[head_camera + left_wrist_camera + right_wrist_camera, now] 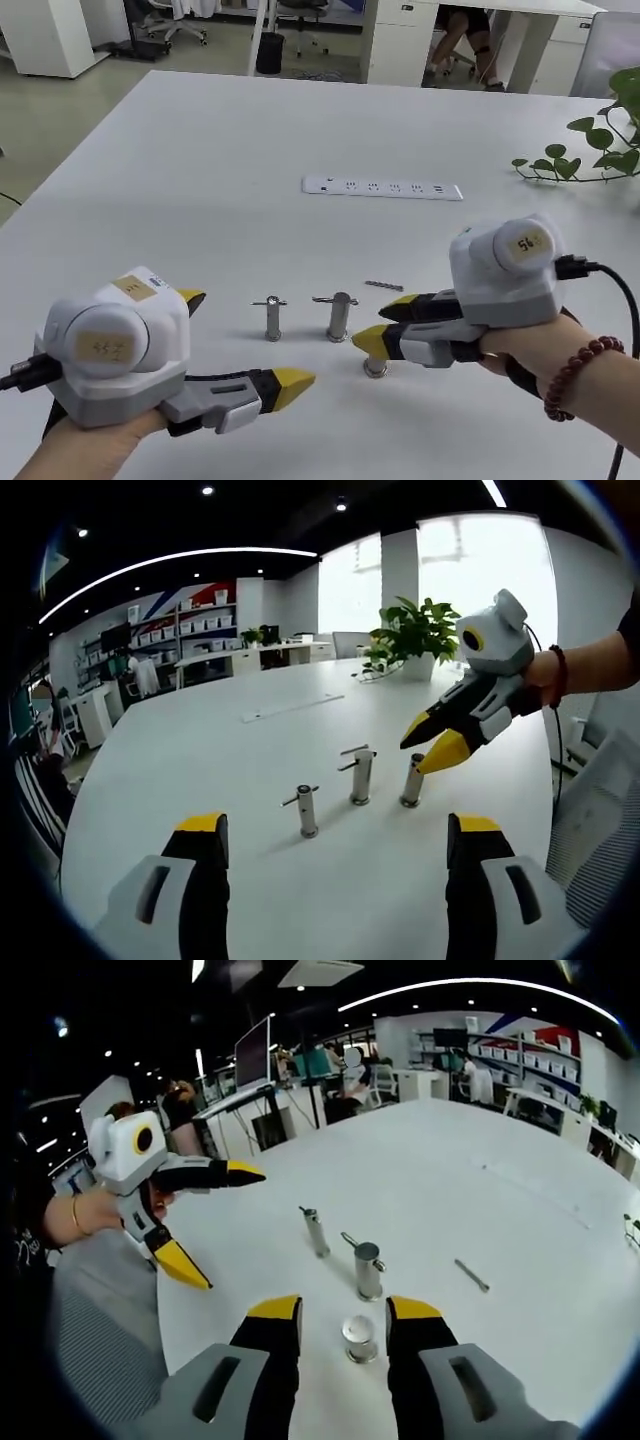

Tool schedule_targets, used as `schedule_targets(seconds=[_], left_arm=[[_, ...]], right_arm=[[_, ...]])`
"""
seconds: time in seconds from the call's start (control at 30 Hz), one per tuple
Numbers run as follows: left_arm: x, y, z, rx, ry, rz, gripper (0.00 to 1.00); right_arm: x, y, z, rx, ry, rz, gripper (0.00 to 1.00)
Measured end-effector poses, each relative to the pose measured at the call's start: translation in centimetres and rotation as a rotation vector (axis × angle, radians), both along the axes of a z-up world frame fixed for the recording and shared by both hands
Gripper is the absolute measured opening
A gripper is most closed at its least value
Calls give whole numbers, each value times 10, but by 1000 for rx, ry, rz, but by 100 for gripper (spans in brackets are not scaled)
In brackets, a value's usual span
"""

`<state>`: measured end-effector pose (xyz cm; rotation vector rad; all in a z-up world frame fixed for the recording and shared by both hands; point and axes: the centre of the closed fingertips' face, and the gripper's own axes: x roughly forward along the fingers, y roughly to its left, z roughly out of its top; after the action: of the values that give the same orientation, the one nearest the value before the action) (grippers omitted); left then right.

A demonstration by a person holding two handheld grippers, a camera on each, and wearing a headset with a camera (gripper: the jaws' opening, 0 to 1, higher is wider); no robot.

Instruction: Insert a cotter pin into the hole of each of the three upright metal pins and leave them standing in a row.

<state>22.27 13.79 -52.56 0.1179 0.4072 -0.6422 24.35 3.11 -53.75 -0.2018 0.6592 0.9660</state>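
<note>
Right gripper view: right tool (343,1308), jaws apart, hovers near the bare pin (358,1338). A bump could topple it. Left tool (337,822) gapes.

Tan label (530,242) on the right gripper (372,326) housing, right of frame: digits beginning "5", the rest blurred. Two labels (105,348) on the left gripper (250,337), lower left: print illegible.
</note>
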Motion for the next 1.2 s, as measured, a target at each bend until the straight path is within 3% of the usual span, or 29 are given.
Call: schedule_targets(seconds=[0.53, 1.0, 1.1, 1.2], left_arm=[[2, 1, 1, 4, -8, 5, 89], [2, 0, 2, 2, -8, -5, 88], [5, 0, 4, -29, -15, -1, 86], [5, 1, 0, -8, -4, 0, 86]], right_arm=[[27, -16, 16, -23, -28, -9, 26], [64, -36, -4, -119, 1, -23, 25], [73, -40, -10, -144, 8, -20, 25], [80, -43, -16, -155, 26, -20, 24]])
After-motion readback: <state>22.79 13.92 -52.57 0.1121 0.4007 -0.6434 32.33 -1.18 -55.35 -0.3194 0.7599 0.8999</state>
